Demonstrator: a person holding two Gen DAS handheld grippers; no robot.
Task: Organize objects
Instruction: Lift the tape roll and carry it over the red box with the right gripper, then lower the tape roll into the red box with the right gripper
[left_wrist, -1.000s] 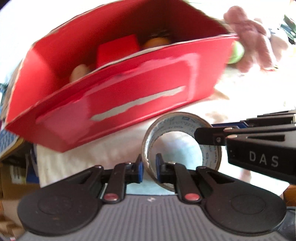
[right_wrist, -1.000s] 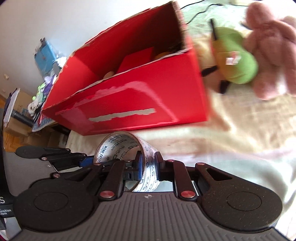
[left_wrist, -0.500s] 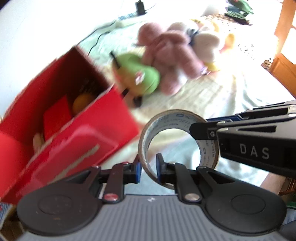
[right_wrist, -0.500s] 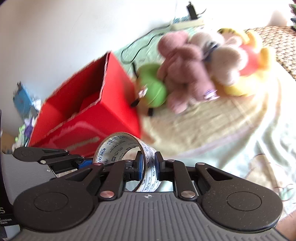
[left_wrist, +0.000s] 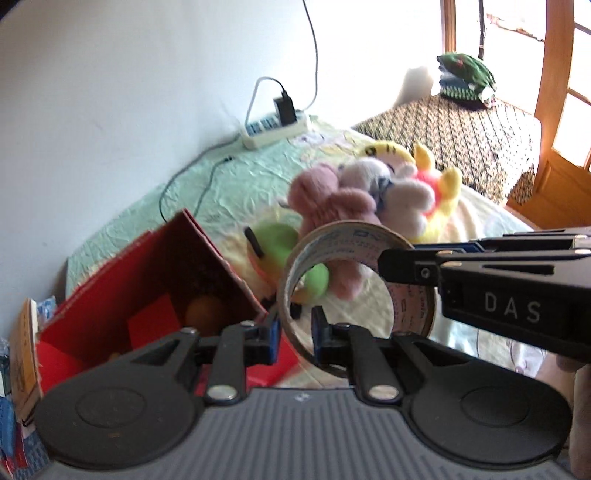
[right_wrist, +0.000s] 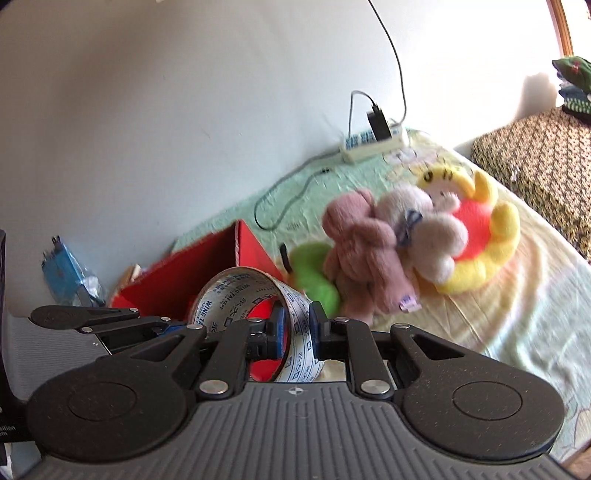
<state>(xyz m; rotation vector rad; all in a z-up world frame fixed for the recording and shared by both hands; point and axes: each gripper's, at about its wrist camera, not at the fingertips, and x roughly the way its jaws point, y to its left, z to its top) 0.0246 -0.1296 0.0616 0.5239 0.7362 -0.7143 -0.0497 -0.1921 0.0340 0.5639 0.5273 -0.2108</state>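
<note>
A bed covered in a pale green and cream crinkled sheet (left_wrist: 236, 184) fills the scene, running up to a plain white wall. On it sits an open red cardboard box (left_wrist: 155, 266) (right_wrist: 207, 266) with an orange ball and a red block inside. Just beside the box lies a heap of plush toys: a pink bear (left_wrist: 332, 206) (right_wrist: 365, 251), a yellow-and-red one and a lime-green one. A white power strip (right_wrist: 373, 144) rests by the wall.

The roll of clear packing tape with blue print (left_wrist: 354, 288) (right_wrist: 258, 314) is lifted above the bed, in front of the box and the toys. The left gripper (left_wrist: 293, 332) is clamped on the lower left of the ring, one finger inside and one outside. The right gripper (right_wrist: 295, 325) pinches the opposite wall of the same roll likewise.
</note>
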